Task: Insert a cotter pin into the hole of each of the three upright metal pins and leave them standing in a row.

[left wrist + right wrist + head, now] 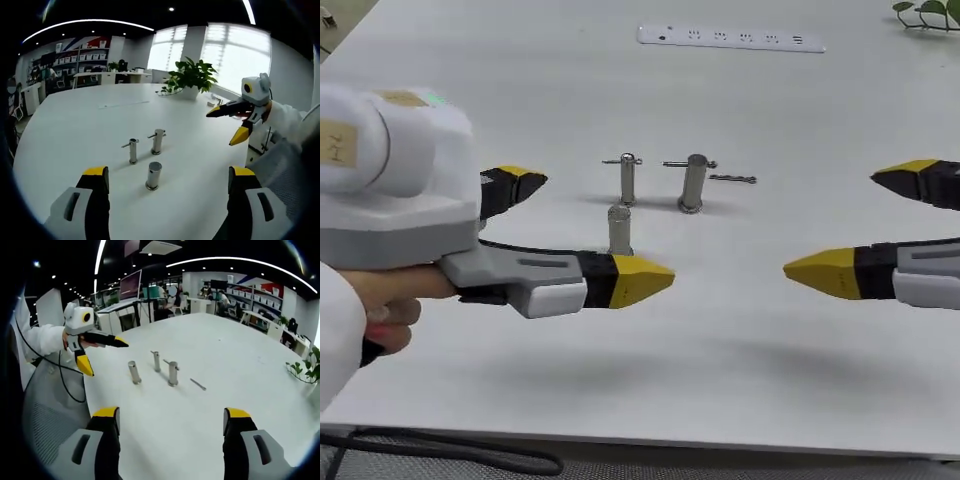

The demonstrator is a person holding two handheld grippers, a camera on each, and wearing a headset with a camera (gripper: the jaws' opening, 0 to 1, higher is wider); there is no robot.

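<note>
Left gripper: your jaws are spread and empty, lined up on the bare pin, probably to steady it.
Right gripper: spread, empty, free to fetch.
Bare pin: upright, nearest you.
Rear left pin, rear right pin: at 12 and 1 o'clock, cotters fitted.
Loose cotter pin: flat at 2 o'clock.

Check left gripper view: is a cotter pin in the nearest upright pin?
No, the nearest pin stands with a bare top, no cotter pin crossing it.

White table, power strip lying toward far side. Potted plant near table edge. Black cable below near edge. Shelves, windows behind.
</note>
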